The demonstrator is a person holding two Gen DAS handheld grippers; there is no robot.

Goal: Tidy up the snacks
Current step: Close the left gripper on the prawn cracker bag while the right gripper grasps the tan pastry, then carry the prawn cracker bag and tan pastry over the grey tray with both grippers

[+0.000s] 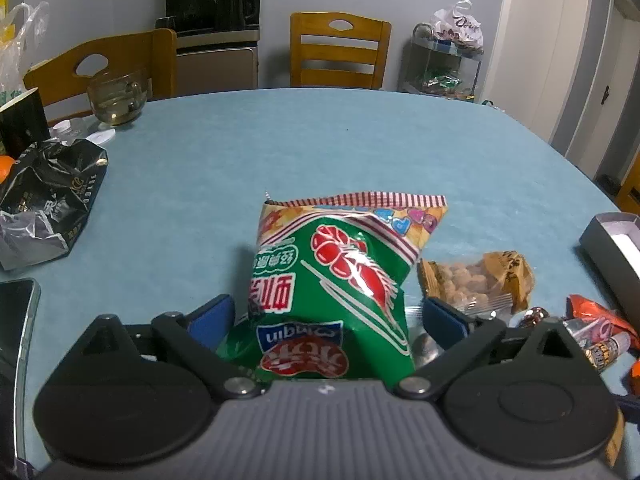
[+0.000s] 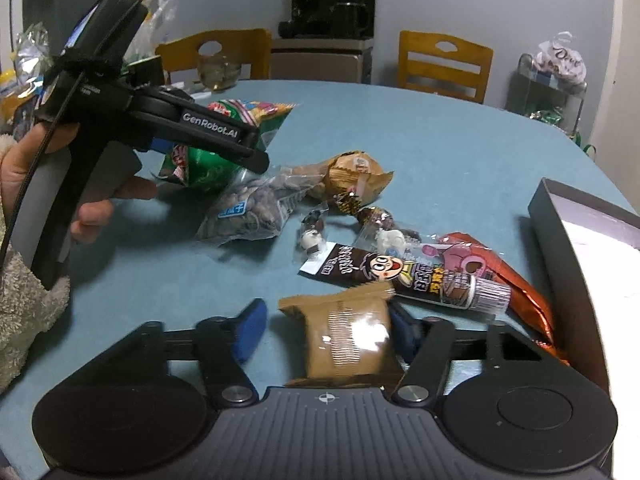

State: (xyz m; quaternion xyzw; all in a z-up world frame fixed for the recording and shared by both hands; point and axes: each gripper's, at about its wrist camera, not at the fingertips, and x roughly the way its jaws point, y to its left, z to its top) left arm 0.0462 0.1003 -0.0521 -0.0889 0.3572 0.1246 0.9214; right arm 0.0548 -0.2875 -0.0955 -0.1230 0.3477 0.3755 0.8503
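Observation:
A green shrimp-chip bag (image 1: 340,280) stands upright between the blue pads of my left gripper (image 1: 328,316), which is shut on its lower part. In the right wrist view a hand holds the left gripper (image 2: 256,156), with the green bag (image 2: 208,164) tilted just above the blue table (image 2: 440,152). A brown snack packet (image 2: 348,340) lies between the fingers of my right gripper (image 2: 326,332). The right pad touches the packet and a gap shows at the left pad, so the gripper is open.
Loose snacks lie ahead: a seed bag (image 2: 248,212), a wrapped round pastry (image 2: 352,176), a brown cartoon stick pack (image 2: 400,276) and an orange wrapper (image 2: 520,284). A dark open box (image 2: 560,216) sits at the right edge. A black bag (image 1: 52,196) and a glass bowl (image 1: 116,100) are at left.

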